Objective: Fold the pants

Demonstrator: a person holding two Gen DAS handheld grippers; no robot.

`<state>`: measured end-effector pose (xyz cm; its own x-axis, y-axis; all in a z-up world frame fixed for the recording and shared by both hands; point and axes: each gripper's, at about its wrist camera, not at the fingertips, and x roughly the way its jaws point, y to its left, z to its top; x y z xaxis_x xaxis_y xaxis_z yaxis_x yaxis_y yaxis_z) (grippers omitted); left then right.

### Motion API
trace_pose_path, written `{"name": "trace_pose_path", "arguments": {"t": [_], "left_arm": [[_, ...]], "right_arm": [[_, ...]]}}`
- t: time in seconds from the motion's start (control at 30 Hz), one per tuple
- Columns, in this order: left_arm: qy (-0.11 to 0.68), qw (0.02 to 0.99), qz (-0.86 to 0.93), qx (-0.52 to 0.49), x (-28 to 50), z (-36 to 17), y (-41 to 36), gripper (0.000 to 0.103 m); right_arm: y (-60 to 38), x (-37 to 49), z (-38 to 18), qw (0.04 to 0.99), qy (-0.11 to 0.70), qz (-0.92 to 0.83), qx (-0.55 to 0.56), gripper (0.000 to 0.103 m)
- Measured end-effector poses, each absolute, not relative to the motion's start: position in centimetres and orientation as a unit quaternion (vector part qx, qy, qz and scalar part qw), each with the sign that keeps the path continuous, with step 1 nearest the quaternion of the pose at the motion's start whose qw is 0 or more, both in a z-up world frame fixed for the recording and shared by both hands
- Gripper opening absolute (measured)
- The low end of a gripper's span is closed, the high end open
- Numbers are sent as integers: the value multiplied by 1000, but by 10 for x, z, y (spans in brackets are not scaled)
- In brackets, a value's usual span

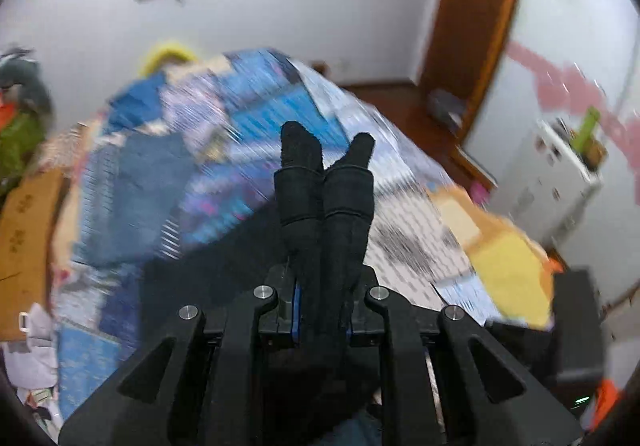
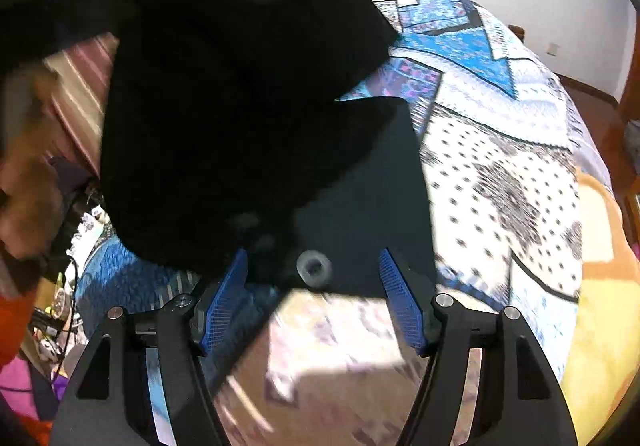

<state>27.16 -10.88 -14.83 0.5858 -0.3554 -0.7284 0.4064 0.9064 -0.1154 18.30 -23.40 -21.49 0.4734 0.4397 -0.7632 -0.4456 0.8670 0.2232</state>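
Note:
The black pants [image 2: 240, 118] hang lifted over the patterned bed; one flat part [image 2: 372, 206] lies on the cover. My left gripper [image 1: 326, 286] is shut on a bunched fold of the pants [image 1: 324, 198], which sticks up between its jaws and hides the fingertips. My right gripper [image 2: 314, 278] is open, its blue pads [image 2: 400, 298] apart, just in front of the near edge of the pants, holding nothing. A small round ring or button [image 2: 314, 266] shows on the fabric between the pads.
The bed has a blue, white and black patchwork cover [image 2: 500, 150] with a yellow blanket [image 2: 600, 286] at its right side. A wooden door frame [image 1: 472, 26], a white cabinet [image 1: 548, 174] and a cardboard box [image 1: 24, 238] stand around it. The left wrist view is motion-blurred.

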Motion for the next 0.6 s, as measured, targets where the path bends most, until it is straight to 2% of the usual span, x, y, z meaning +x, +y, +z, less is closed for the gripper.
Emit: {"name": "trace_pose_path", "arguments": {"t": [0.1, 0.2, 0.27, 0.3, 0.37, 0.47, 0.6], "left_arm": [[426, 873, -229, 69, 263, -169, -135, 18], [458, 850, -243, 94, 261, -181, -154, 41], [462, 848, -241, 98, 255, -181, -157, 66], [452, 854, -239, 98, 254, -175, -155, 71], [425, 868, -236, 98, 252, -162, -151, 87], [389, 891, -211, 101, 256, -145, -141, 97], [374, 909, -167, 83, 286, -133, -105, 99]], "right_arm": [[-248, 172, -220, 858, 452, 244, -3, 64], [-260, 163, -222, 863, 451, 229, -2, 65], [-263, 160, -220, 865, 451, 222, -1, 65], [-265, 159, -218, 866, 450, 218, 0, 65], [-266, 158, -216, 868, 446, 218, 3, 65], [-265, 158, -212, 869, 442, 222, 7, 65], [-259, 159, -208, 869, 437, 233, 12, 65]]}}
